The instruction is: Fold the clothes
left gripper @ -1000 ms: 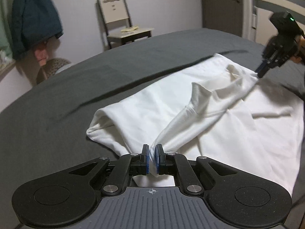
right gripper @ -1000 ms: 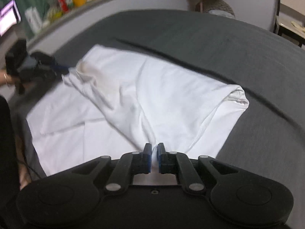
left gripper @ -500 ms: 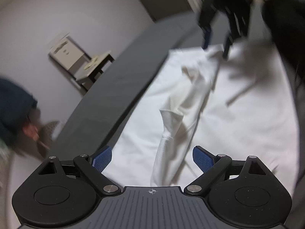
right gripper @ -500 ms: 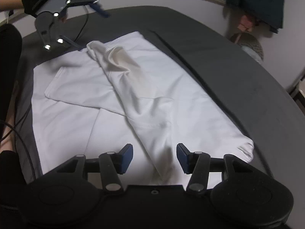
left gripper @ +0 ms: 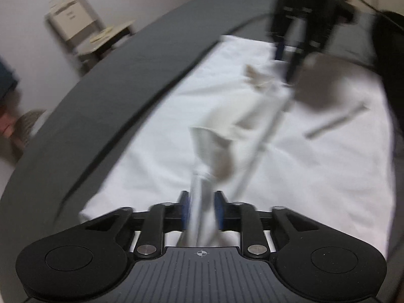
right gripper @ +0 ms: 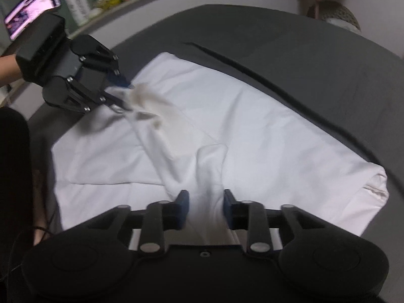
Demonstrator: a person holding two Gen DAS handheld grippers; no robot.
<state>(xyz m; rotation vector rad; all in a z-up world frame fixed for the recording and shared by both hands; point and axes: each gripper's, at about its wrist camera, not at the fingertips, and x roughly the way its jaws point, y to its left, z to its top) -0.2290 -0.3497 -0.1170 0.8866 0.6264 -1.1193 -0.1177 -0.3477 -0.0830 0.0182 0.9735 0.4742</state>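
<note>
Now a raised ridge of the white garment (right gripper: pixel 252 136) is bracketed, bottom centre, by both half-open grippers: left gripper (left gripper: pixel 201 210), right gripper (right gripper: pixel 205 208).

bed (right gripper: pixel 315 58): bare beyond garment (right gripper: pixel 252 131) | obstacle: raised fabric ridge (right gripper: pixel 161 136)

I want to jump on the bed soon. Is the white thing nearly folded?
Not nearly. Done: the white garment lies spread on the grey bed. In hand: the left gripper and right gripper each have their jaws around one end of a bunched ridge of cloth; a firm grip isn't clear. Left: flattening that ridge and making the remaining folds.
</note>
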